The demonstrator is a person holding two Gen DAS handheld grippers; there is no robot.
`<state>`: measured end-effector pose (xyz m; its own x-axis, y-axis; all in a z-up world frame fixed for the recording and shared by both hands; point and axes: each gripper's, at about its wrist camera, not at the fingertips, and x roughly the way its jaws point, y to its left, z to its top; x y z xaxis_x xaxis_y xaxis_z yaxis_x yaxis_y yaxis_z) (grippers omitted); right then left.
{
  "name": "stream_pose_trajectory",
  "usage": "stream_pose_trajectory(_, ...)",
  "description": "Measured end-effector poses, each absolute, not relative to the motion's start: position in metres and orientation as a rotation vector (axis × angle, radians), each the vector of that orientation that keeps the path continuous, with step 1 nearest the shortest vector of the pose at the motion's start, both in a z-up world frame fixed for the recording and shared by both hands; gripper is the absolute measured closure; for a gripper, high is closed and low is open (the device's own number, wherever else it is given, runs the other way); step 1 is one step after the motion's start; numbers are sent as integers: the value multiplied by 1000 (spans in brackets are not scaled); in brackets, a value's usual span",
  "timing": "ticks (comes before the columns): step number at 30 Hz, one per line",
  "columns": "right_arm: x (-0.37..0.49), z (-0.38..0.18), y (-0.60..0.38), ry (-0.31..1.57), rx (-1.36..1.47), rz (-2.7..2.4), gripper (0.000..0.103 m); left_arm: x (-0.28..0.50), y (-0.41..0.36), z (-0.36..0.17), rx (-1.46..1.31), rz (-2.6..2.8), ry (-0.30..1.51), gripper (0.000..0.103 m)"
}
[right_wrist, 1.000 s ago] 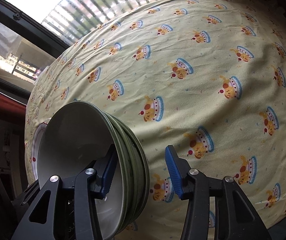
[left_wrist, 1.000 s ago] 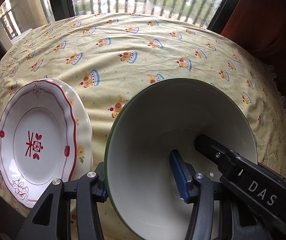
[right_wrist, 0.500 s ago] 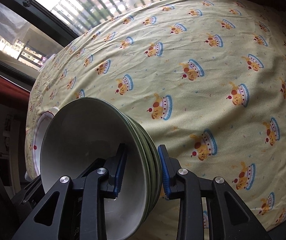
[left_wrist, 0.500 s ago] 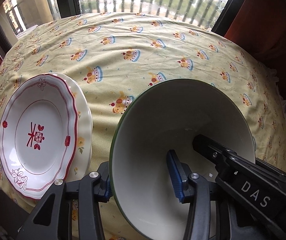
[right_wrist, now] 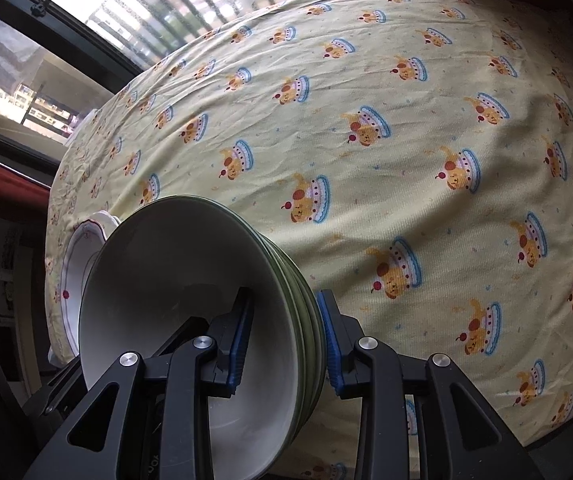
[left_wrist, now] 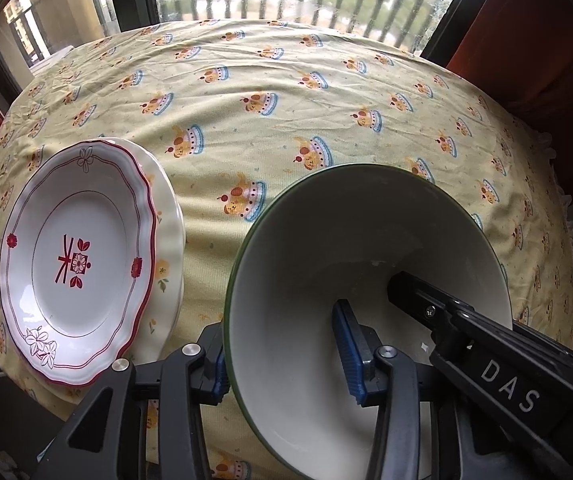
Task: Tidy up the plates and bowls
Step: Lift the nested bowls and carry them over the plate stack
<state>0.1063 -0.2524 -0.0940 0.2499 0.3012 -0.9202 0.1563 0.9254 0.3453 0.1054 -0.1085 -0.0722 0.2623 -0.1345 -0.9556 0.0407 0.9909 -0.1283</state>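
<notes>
Both pairs of jaws have narrowed: each hand-held gripper, left (left_wrist: 284,354) and right (right_wrist: 284,342), grasps the stacked green bowls' (right_wrist: 190,296) rim beside the plates (left_wrist: 74,256) on the counter (left_wrist: 326,112).

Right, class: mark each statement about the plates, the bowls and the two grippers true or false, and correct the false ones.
1. The bowls are nested in a stack. True.
2. The right gripper straddles the stack's rim, one jaw inside, one outside. True.
3. The plates lie to the right of the bowls. False: in the left wrist view they lie to the left.
4. The top plate is plain blue. False: white with red trim.
5. The left gripper holds a plate. False: its jaws straddle the bowl rim.
6. The tablecloth is yellow and patterned. True.
</notes>
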Motion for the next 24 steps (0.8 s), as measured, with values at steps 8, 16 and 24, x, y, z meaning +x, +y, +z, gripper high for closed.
stream_pose_trajectory(8, 102, -80, -239, 1304, 416, 57, 67, 105, -92, -60, -89, -161, 1275, 59)
stream_pose_trajectory(16, 103, -51, -210, 1261, 412, 16, 67, 112, -65, -36, -70, -190, 1226, 62)
stream_pose_trajectory(24, 106, -34, -166, 1239, 423, -34, 67, 122, -20, -25, -56, -249, 1209, 62)
